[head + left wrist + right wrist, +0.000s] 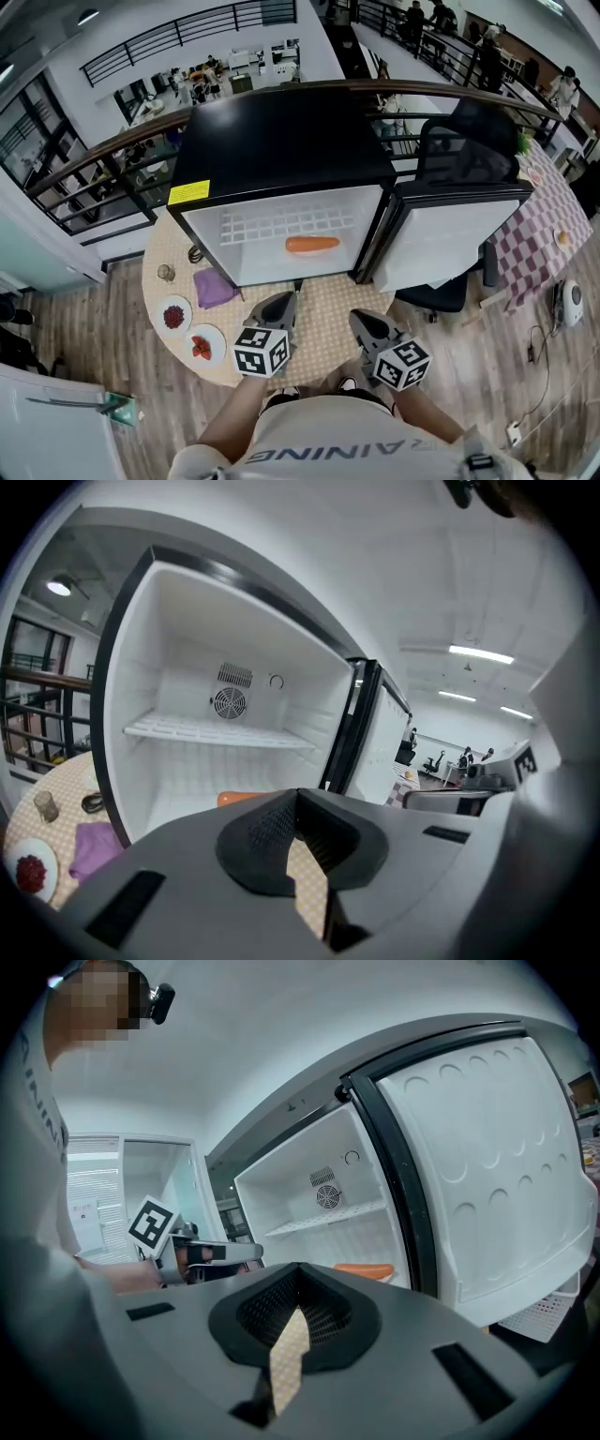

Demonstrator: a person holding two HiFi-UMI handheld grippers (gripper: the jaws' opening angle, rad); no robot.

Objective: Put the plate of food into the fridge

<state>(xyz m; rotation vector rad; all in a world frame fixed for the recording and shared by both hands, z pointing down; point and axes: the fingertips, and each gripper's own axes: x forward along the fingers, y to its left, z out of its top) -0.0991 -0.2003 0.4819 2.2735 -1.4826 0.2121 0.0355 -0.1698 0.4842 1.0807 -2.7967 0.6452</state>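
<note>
1. The fridge (281,150) stood open just ahead of both grippers, its door (450,239) swung out beyond the right gripper (361,321);
2. the table (323,314) lay beneath them;
3. the left gripper (281,300) and the right gripper each had jaws pressed together, holding nothing;
4. the berry plate (174,316) and the second plate (206,344) sat on the table, left of the left gripper;
5. an orange item (312,245) lay inside the fridge, ahead.

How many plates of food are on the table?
2. One plate with dark red food lies left of the fridge; a plate with bright red food sits beside it, nearer the person. The fridge may hide others.
</note>
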